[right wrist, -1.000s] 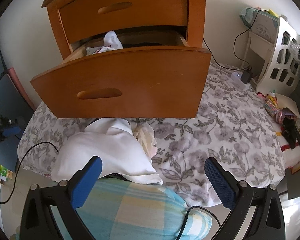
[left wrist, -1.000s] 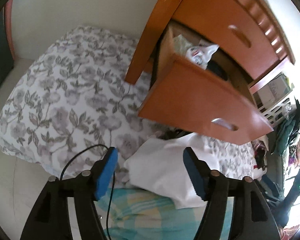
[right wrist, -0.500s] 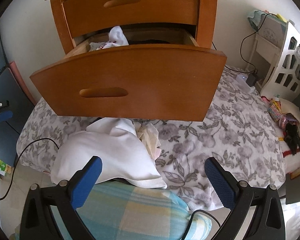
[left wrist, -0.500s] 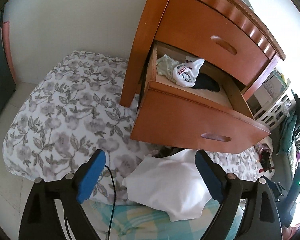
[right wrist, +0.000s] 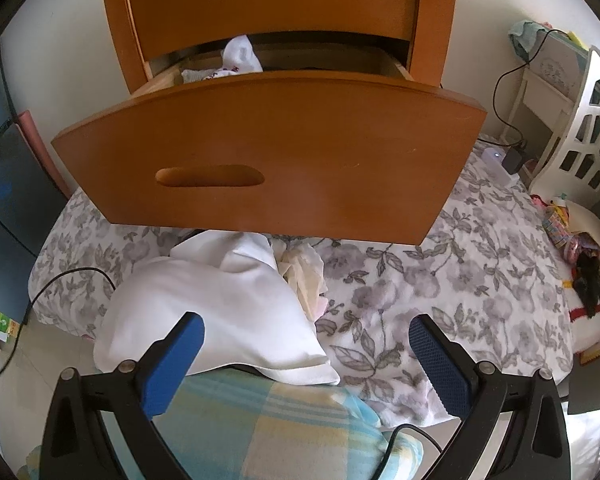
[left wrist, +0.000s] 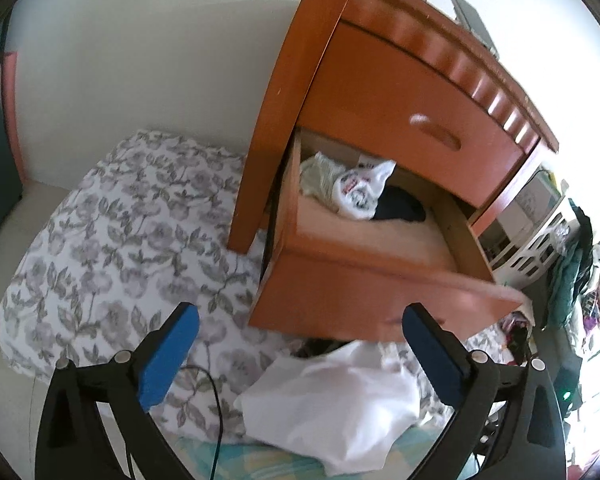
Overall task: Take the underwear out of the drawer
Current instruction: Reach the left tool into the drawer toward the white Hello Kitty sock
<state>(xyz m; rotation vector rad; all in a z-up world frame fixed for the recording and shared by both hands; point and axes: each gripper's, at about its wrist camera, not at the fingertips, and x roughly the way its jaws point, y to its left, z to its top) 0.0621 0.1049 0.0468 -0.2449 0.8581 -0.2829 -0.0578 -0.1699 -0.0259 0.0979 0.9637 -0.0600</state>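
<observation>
The white underwear (left wrist: 358,194) is lying crumpled in the open drawer (left wrist: 364,300), long axis unclear; its lower part is being hidden in the right view. The left gripper (left wrist: 300,354) is opening, nothing between its jaws; the right gripper (right wrist: 306,364) is standing wide, empty.

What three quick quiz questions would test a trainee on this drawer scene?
1. True or false: the lower drawer stands pulled out.
2. Which lies inside the drawer? A) white printed garment B) checked blanket C) cable
3. Fill in: the white cloth lies on the floral ____, below the drawer front.

Key: 1 true. 2 A; a dark garment lies beside it. 3 bedspread. Neither the left claw, whose jaws are opening, nor the right claw has anything between its pads.
</observation>
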